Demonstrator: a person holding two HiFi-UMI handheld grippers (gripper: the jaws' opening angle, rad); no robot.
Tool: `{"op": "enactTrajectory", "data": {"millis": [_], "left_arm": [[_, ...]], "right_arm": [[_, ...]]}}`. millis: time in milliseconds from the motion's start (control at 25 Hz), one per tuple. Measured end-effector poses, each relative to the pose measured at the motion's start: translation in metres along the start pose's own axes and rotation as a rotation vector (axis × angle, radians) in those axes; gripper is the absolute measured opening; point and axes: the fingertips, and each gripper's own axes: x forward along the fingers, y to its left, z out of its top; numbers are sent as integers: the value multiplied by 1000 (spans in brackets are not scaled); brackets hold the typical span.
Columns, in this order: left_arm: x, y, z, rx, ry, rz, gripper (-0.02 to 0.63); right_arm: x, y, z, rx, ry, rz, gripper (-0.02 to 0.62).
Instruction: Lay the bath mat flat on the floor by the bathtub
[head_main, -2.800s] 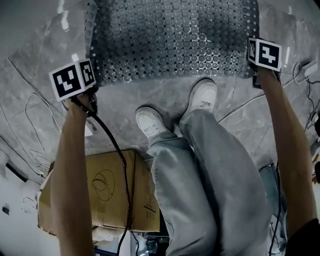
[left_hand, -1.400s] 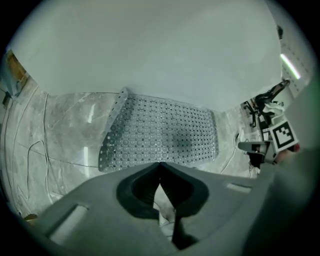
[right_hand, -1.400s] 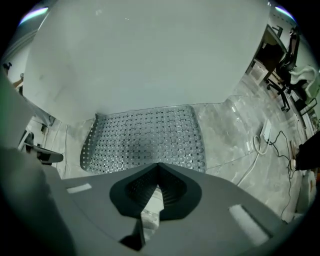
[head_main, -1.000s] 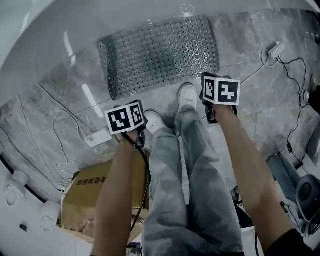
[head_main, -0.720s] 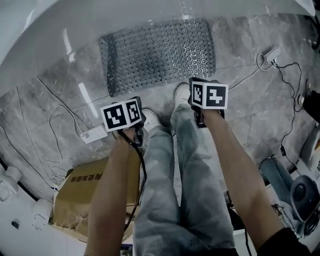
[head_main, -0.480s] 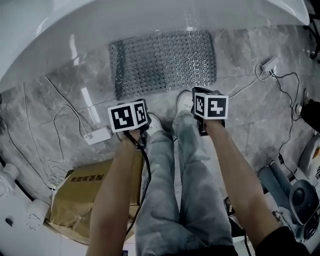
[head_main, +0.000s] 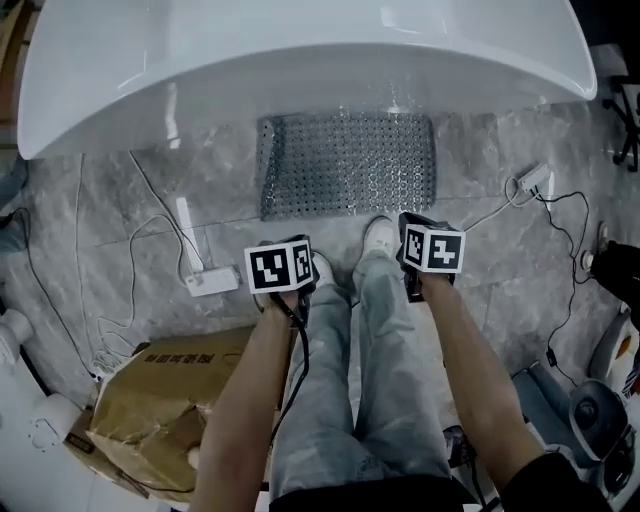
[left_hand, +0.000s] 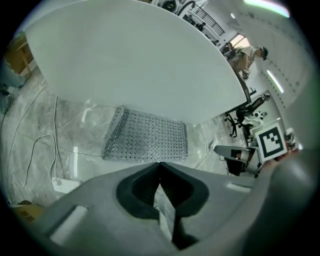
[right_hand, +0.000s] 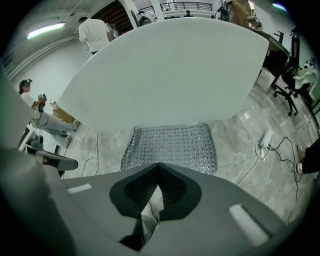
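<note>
The grey perforated bath mat (head_main: 347, 165) lies flat on the marble floor, its long side along the white bathtub (head_main: 300, 50). It also shows in the left gripper view (left_hand: 147, 137) and the right gripper view (right_hand: 172, 145), spread out below the tub wall. My left gripper (left_hand: 159, 163) is shut with nothing in it and hangs well above the mat's near edge. My right gripper (right_hand: 159, 164) is likewise shut and empty, held apart from the mat. In the head view their marker cubes, left (head_main: 280, 268) and right (head_main: 432, 250), sit over the person's white shoes (head_main: 380, 236).
A torn cardboard box (head_main: 160, 410) lies at the lower left. A white power strip (head_main: 212, 283) with loose cables lies left of the feet, and another strip (head_main: 533, 180) with cords is on the right. The person's legs (head_main: 360, 380) stand just in front of the mat.
Both grippers have risen and drawn back from the mat's near edge. The head view has pulled back, so the whole tub rim shows. The mat stays flat where it lay.
</note>
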Motion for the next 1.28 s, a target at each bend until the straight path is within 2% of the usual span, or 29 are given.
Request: {"op": "enactTrajectory", "data": {"millis": [240,560,720,960,1280], "left_arm": [[-56,-20,11,-59,-61,-45,6],[-115,-66,35,-63,-138,-108,6],[-137,-74,36,-41,-169,-77,6],[-174,-90,32,-10,-221,-86,6],[-233,-106,49,69,-321,-81,6]], "right_arm": [[-42,28,1,25,-24,15,8],[-91,69,33,30,-96,64,8],[-123,83,51,19,-140,79,8],[-166,101,55,-8,-189,100,8],[-227,123,71,-34,-293,123,8]]}}
